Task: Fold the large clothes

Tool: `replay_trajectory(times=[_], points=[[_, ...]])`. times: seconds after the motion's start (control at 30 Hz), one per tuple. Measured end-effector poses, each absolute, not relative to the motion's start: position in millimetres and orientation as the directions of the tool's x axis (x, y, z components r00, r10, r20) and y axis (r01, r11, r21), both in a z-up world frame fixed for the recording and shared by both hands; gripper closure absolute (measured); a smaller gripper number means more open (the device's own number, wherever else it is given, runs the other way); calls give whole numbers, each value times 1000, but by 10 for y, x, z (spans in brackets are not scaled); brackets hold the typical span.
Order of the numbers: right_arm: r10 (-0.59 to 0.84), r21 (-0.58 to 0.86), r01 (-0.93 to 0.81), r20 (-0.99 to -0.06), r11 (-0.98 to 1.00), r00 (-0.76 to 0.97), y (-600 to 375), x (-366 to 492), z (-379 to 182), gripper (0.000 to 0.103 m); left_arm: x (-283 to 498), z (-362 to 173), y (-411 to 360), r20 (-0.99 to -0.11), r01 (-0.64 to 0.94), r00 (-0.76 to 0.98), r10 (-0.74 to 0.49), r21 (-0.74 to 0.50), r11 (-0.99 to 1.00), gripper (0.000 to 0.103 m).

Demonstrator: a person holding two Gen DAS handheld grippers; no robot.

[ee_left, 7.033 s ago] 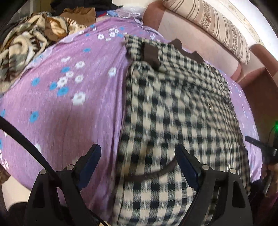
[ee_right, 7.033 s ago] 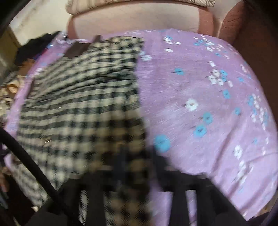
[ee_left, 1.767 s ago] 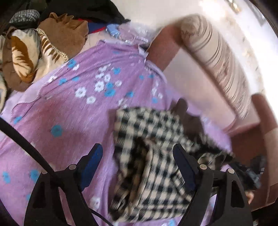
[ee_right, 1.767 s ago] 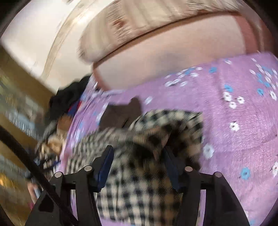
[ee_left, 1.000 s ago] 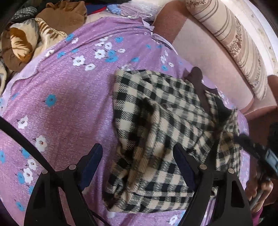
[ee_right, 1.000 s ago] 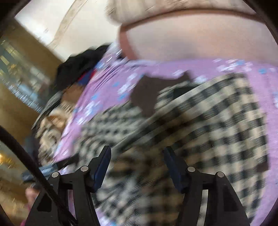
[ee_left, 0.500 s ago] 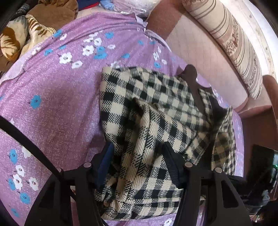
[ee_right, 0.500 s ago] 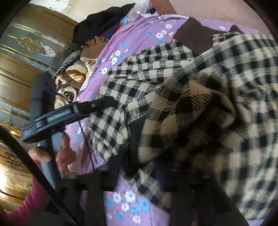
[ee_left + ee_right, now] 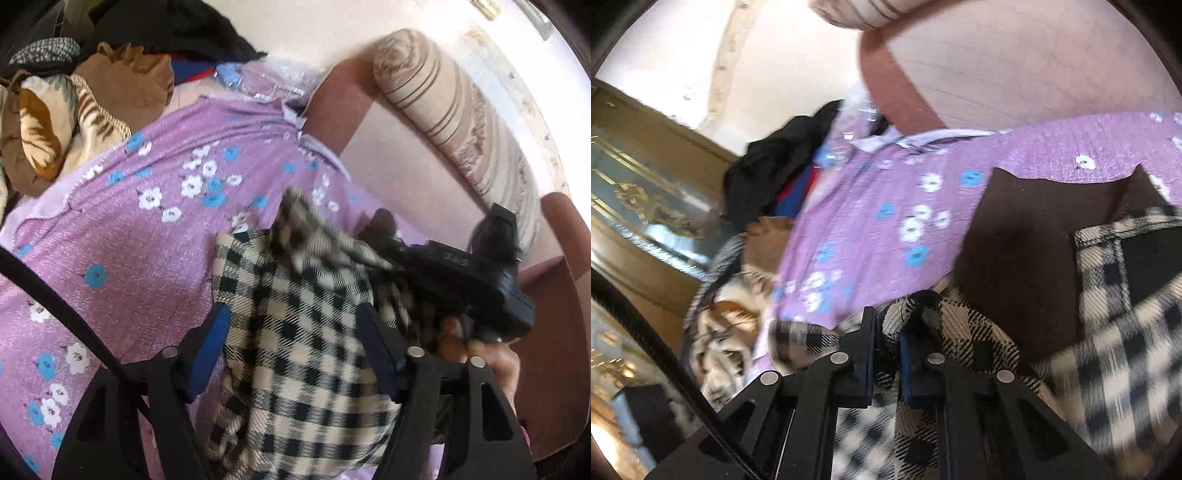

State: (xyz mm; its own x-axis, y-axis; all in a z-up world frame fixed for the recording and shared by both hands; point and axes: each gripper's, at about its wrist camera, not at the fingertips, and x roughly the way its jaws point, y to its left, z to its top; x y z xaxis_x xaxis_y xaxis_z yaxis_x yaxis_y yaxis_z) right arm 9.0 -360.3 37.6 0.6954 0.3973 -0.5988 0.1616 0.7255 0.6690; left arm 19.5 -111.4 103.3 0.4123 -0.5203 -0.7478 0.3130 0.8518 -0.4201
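Right gripper [image 9: 886, 343] closing on a coat [image 9: 1108, 350] fold; left gripper [image 9: 295, 347] opening, probably not gripping. Lift high, lay flat.

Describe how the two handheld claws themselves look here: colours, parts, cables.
Both the left claw and right claw are black angular frames with round silver pivot screws and dark blue finger pads. A black cable arcs across each wrist view's lower left. No sleeve is clearly visible.
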Motion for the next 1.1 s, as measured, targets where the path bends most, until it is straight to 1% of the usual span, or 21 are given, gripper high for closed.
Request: replay_trajectory(times=[0.03, 0.07, 0.1, 0.13, 0.17, 0.2, 0.27, 0.33, 0.4, 0.47, 0.5, 0.53, 0.57, 0.67, 0.7, 0.73, 0.87, 0.97, 1.03, 1.07, 1.1], points=[[397, 664, 183, -619, 725, 678, -3600, 132, 305, 89, 214, 973, -1137, -762, 306, 407, -504, -406, 861, 32], [411, 675, 196, -625, 711, 664, -3650, 124, 258, 81, 263, 892, -1161, -782, 297, 393, -483, -390, 872, 32], [446, 714, 174, -588, 678, 675, -3748, 15, 291, 74, 288, 828, -1156, -795, 293, 378, -474, -383, 876, 32], [460, 737, 150, -553, 659, 695, -3848, -100, 373, 54, 313, 776, -1164, -808, 289, 362, -465, -377, 880, 32], [440, 734, 145, -540, 664, 717, -3971, -225, 485, 42, 331, 732, -1171, -821, 284, 349, -452, -367, 886, 32], [408, 717, 150, -542, 681, 735, -4075, -339, 601, 41, 338, 687, -1168, -834, 275, 341, -433, -352, 895, 32], [330, 646, 173, -580, 744, 744, -4251, -555, 798, 41, 353, 627, -1169, -850, 258, 338, -404, -330, 908, 32], [256, 547, 208, -651, 811, 715, -4347, -743, 873, 41, 360, 593, -1181, -860, 244, 331, -388, -320, 916, 32], [214, 456, 209, -712, 865, 668, -4256, -755, 799, 43, 341, 560, -1215, -872, 240, 322, -369, -302, 923, 32], [124, 336, 236, -772, 912, 624, -4147, -761, 622, 44, 294, 570, -1227, -875, 249, 328, -356, -284, 926, 32], [68, 272, 270, -809, 924, 584, -4128, -725, 457, 47, 258, 587, -1220, -874, 265, 331, -354, -274, 924, 32], [41, 244, 292, -827, 925, 561, -4149, -718, 367, 56, 226, 598, -1208, -875, 278, 330, -355, -270, 922, 32], [37, 249, 299, -821, 921, 570, -4181, -755, 369, 56, 191, 607, -1181, -874, 288, 327, -359, -269, 919, 32], [18, 262, 296, -776, 919, 630, -4242, -935, 627, 51, 92, 648, -1073, -862, 295, 320, -394, -305, 906, 22], [-2, 243, 293, -766, 925, 643, -4255, -966, 709, 41, 73, 656, -1058, -861, 299, 312, -402, -313, 902, 20], [-22, 225, 298, -763, 928, 646, -4272, -1001, 752, 36, 52, 666, -1051, -861, 306, 302, -409, -319, 897, 20], [-48, 148, 271, -796, 951, 604, -4219, -813, 745, 36, -15, 676, -1085, -866, 350, 276, -418, -314, 883, 20], [-111, -28, 168, -854, 985, 508, -3887, -454, 552, 36, -75, 602, -1132, -888, 374, 232, -397, -296, 879, 20], [-100, -37, 138, -870, 990, 482, -3817, -372, 445, 36, -107, 539, -1130, -890, 370, 191, -414, -325, 870, 20], [-101, -37, 141, -870, 989, 482, -3795, -368, 421, 45, -134, 550, -1148, -892, 381, 201, -406, -311, 871, 20], [-85, -19, 135, -864, 991, 496, -3777, -373, 444, 57, -149, 557, -1163, -892, 393, 204, -403, -303, 868, 24]])
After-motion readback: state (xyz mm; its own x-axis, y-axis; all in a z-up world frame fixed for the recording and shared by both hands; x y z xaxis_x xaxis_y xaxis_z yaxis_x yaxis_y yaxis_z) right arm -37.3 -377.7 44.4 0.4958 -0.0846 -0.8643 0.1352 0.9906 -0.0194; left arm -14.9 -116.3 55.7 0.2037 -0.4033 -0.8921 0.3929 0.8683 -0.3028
